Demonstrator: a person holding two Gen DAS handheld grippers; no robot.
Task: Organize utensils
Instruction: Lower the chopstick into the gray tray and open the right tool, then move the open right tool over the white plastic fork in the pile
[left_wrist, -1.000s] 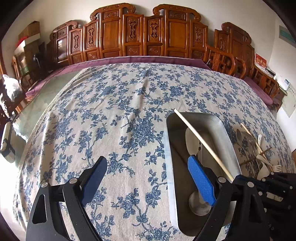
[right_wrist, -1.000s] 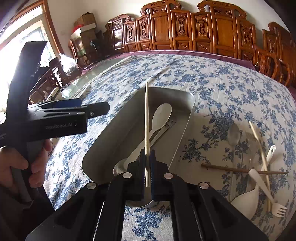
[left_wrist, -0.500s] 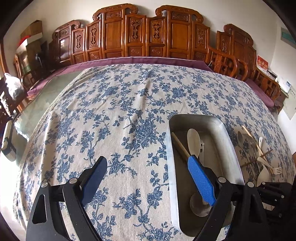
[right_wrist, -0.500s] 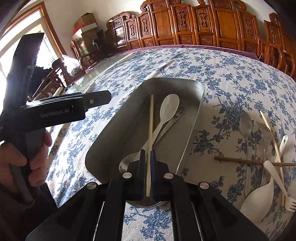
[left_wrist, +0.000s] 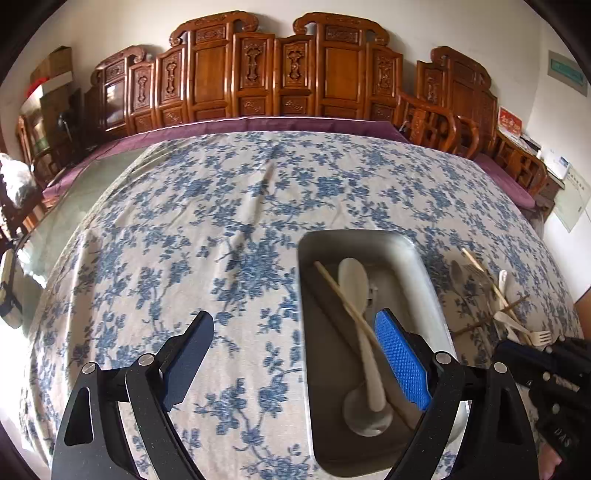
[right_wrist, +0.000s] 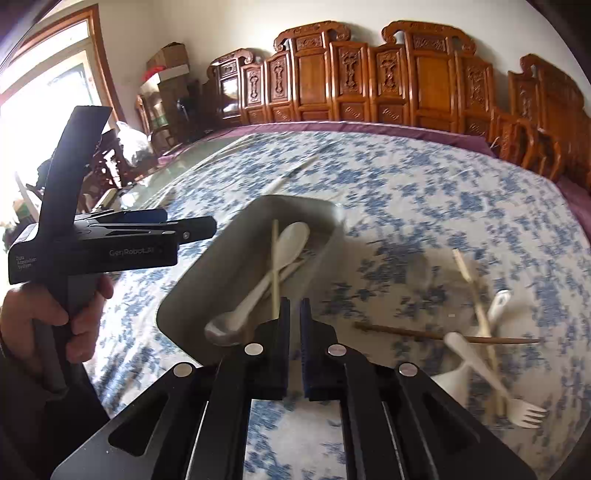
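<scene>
Both wrist cams sit low over the tabletop (left_wrist: 229, 206), facing the carved chairs (right_wrist: 424, 81); L from left, R close behind; both share the metal tray (left_wrist: 421, 266) (right_wrist: 207, 280).

We see bright daylight pouring from the window (right_wrist: 48, 92) (blown out to white), glare on the metal tray (right_wrist: 207, 280), and motion blur smearing the tablecloth (right_wrist: 424, 206) in the right view; fisheye distortion bends the carved chairs (left_wrist: 288, 74), with dark vignetted corners.
</scene>
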